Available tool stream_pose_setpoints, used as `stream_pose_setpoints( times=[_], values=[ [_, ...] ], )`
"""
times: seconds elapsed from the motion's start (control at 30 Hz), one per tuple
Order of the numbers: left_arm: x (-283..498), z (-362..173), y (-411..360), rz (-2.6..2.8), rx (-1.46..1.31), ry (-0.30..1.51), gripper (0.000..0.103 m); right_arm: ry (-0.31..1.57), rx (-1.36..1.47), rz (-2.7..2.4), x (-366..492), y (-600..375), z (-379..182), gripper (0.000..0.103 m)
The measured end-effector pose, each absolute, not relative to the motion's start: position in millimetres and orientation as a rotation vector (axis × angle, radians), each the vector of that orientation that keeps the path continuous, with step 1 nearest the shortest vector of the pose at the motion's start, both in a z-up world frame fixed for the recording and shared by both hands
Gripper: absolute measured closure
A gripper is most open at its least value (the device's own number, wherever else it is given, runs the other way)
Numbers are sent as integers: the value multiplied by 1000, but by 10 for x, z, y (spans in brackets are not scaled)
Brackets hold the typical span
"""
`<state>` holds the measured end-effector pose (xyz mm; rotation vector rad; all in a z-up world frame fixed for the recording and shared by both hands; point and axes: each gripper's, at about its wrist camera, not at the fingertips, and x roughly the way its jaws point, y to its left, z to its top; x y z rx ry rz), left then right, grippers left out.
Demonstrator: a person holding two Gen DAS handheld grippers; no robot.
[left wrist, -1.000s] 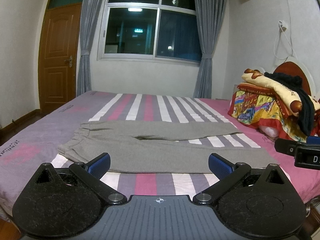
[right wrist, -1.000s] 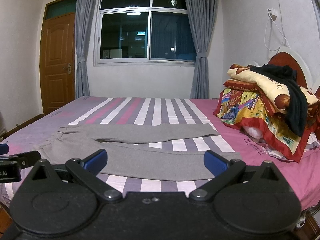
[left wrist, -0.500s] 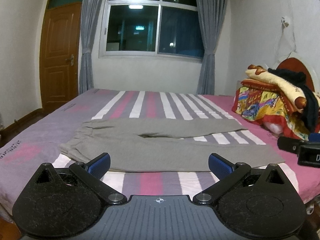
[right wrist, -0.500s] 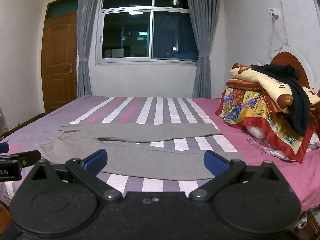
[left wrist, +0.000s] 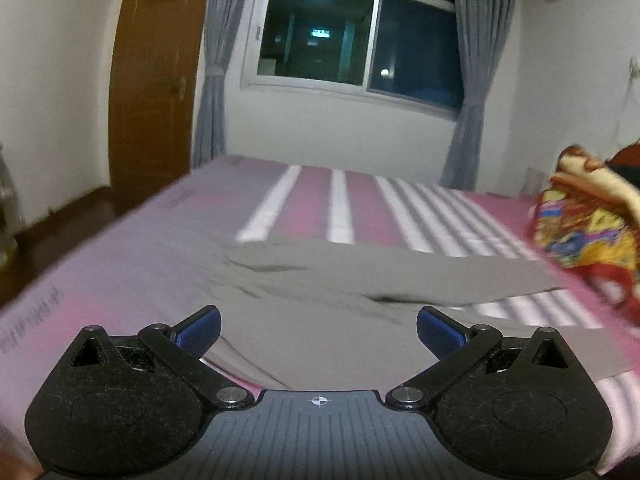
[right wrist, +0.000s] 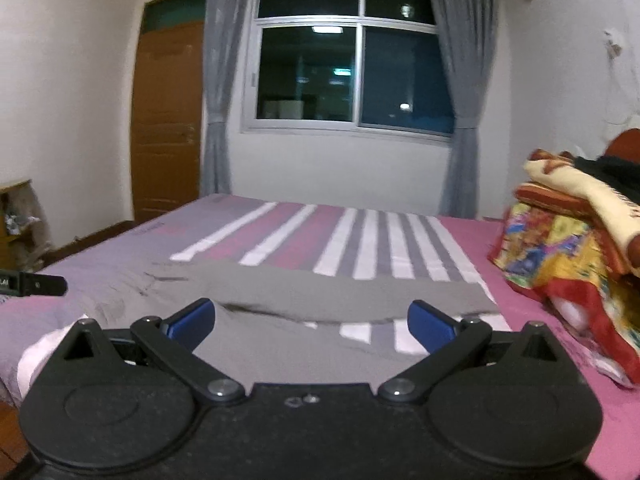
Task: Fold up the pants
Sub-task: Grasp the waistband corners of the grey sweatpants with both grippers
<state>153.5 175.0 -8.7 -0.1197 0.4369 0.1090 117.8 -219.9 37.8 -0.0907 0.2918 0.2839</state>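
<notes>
Grey pants lie flat across the striped bed, waistband to the left, both legs running right and spread slightly apart. My left gripper hovers open over the near waist part, its blue pads wide apart with nothing between them. The same pants show in the right wrist view. My right gripper hangs open over the near leg. The tip of the left gripper pokes in at the left edge of that view.
The bed has a pink, grey and white striped cover. A pile of colourful blankets and dark clothing sits at the right by the headboard. A wooden door and curtained window stand behind. Floor lies to the left.
Both grippers have moved forward and closer over the pants, and both views have swung left. The jaws stay open. The pants have not moved.
</notes>
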Motion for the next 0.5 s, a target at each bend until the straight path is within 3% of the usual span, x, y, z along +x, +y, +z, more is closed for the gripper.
stream_pose_setpoints(
  times=[0.5],
  values=[
    [3899,-807,3378,114,-92,595,0,463,-64,376,3865,-1956,-76,1]
  ],
)
